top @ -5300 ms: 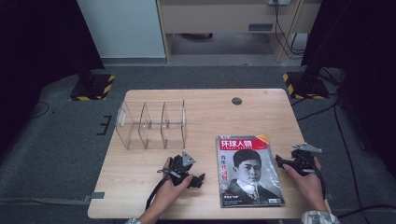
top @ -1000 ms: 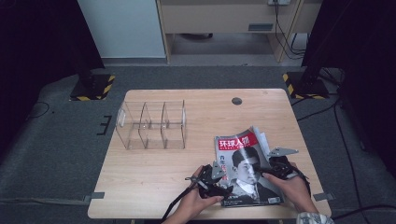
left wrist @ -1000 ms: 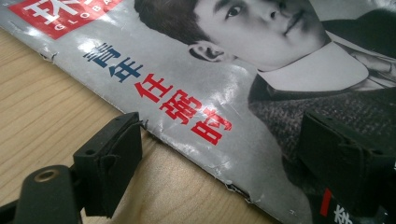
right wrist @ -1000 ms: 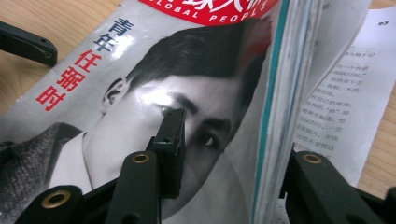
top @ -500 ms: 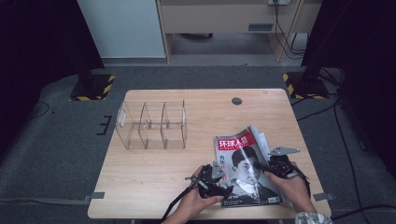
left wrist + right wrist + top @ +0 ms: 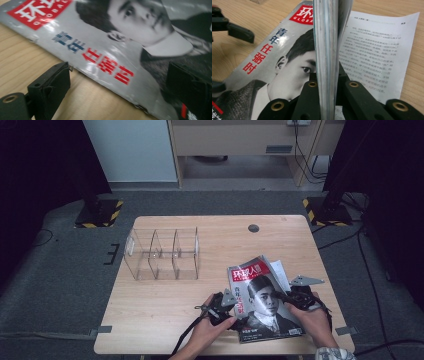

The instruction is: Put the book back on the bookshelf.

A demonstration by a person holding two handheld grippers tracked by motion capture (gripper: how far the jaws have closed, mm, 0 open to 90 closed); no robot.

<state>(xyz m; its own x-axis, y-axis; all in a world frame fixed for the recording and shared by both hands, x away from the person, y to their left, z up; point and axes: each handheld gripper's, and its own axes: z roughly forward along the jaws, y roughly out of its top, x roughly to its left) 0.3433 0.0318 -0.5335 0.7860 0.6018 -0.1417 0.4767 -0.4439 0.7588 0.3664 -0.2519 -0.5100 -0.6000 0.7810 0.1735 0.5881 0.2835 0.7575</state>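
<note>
Magazine (image 6: 264, 301) lying at the near right of the table (image 6: 165, 310), cover up, right of the clear divider rack (image 6: 162, 253) and nearer the person. Right gripper (image 6: 286, 296) at the magazine's right edge, clamped on a lifted sheaf of pages (image 6: 327, 50) standing edge-on between the two black jaws; jaws just been closing, pads pressing the paper from both sides. One loose printed page (image 6: 374, 50) spread flat to the right of that sheaf. Left gripper (image 6: 235, 304) at the magazine's left edge, jaws spread wide and just been opening: one jaw over bare wood beside the spine (image 6: 105, 83), the other over the cover, nothing pinched.
</note>
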